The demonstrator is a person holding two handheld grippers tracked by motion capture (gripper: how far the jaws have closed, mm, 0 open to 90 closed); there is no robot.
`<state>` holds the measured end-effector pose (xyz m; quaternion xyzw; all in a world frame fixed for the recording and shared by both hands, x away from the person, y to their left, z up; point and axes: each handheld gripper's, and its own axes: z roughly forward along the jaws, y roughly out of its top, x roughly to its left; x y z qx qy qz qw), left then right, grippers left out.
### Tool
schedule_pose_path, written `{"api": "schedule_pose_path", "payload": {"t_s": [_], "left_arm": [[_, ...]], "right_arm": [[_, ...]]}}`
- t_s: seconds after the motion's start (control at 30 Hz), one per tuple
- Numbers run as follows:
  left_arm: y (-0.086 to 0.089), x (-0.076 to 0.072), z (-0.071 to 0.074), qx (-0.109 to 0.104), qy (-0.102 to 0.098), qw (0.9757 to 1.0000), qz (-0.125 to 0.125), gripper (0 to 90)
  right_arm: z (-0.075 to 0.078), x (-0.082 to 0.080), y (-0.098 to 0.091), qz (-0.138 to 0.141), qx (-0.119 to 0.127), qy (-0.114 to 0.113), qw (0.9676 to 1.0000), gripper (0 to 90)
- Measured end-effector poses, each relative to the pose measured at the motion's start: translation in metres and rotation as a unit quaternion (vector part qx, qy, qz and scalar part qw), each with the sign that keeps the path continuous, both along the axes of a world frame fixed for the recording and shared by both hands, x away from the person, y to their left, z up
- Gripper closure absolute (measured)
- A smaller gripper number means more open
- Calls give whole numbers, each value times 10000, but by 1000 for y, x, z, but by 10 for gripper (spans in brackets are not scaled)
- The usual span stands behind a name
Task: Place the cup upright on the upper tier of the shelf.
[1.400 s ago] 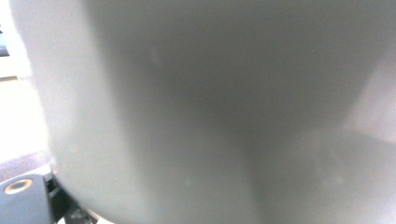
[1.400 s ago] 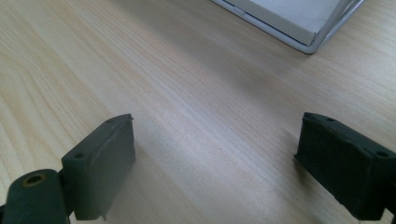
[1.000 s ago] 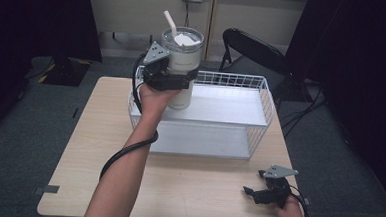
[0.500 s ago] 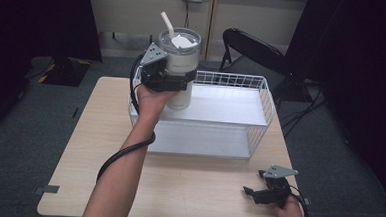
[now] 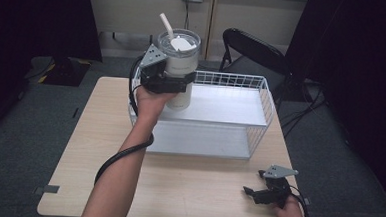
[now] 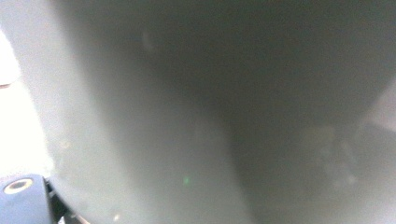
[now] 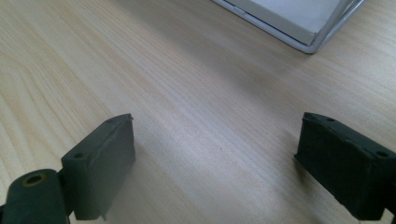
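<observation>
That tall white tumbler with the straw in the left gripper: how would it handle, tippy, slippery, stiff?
Probably stiff: the tumbler keeps its shape in the left gripper. Likely tippy once set down: it is tall and narrows toward its base. Its smooth wall may slip; the straw could snag on the wire basket.

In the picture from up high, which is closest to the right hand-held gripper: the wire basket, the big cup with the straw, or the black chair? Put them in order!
From the right hand-held gripper at the table's near right edge:
1. Basket, mid-table.
2. Cup, held up over the basket's far left corner.
3. Chair, on the floor behind the table.
</observation>
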<state>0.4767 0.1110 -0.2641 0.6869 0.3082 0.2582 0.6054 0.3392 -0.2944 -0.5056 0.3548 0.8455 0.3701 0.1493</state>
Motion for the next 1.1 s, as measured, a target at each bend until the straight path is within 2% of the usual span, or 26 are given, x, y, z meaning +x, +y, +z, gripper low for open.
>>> {"api": "schedule_pose_path", "payload": {"t_s": [0.3, 0.43, 0.63, 0.77, 0.87, 0.93, 1.1], "left_arm": [[0, -1, 2, 77, 75, 9999, 8, 70], [3, -2, 2, 102, 183, 9998, -53, 72], [7, -6, 0, 19, 202, 9998, -22, 74], [12, -9, -5, 139, 390, 9991, -51, 74], [14, -12, -7, 159, 345, 9993, -38, 82], [16, -15, -8, 160, 397, 9991, -3, 77], [25, -23, -10, 224, 541, 9982, -95, 98]], "right_arm": [[0, 0, 0, 0, 2, 1, 10000, 107], [0, 0, 0, 2, 3, 5, 10000, 107], [0, 0, 0, 2, 1, 2, 10000, 107], [0, 0, 0, 1, 1, 2, 10000, 107], [0, 0, 0, 2, -1, 1, 10000, 107], [0, 0, 0, 1, 0, 2, 10000, 107], [0, 0, 0, 2, -1, 0, 10000, 107]]}}
